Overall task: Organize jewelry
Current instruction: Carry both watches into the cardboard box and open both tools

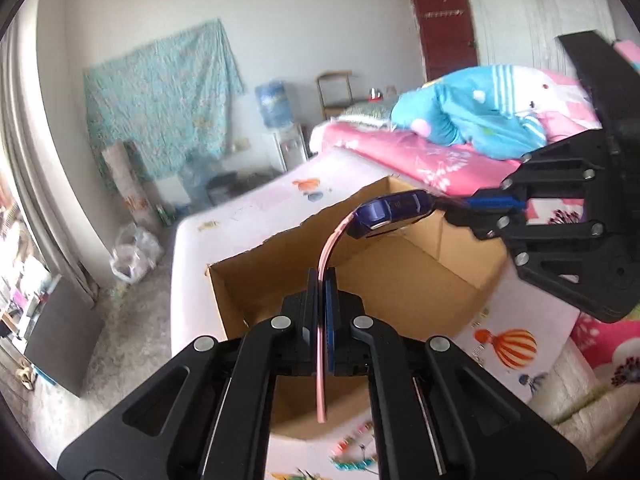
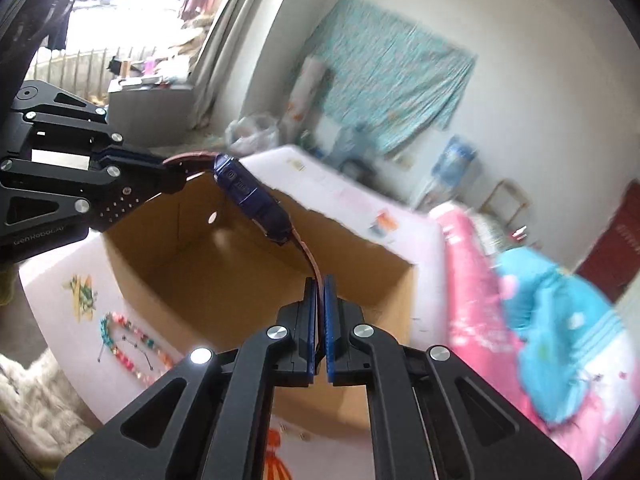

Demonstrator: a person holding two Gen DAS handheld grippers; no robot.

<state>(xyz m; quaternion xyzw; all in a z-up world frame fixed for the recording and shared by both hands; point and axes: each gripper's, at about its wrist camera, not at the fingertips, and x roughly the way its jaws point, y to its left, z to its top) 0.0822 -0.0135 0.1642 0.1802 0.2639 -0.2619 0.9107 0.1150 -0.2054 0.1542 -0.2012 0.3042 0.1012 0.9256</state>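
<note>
watch hangs between both grippers, long axis across cardboard box mouth | left gripper clamps one pink strap end | right gripper clamps the other | box directly below

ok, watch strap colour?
Pink strap on a dark blue watch body; clearest in the left wrist view.

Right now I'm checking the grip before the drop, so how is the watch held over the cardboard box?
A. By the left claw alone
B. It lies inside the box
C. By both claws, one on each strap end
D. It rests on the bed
C: the left claw and right claw each pinch one pink strap end of the watch, which hangs above the cardboard box.
</note>
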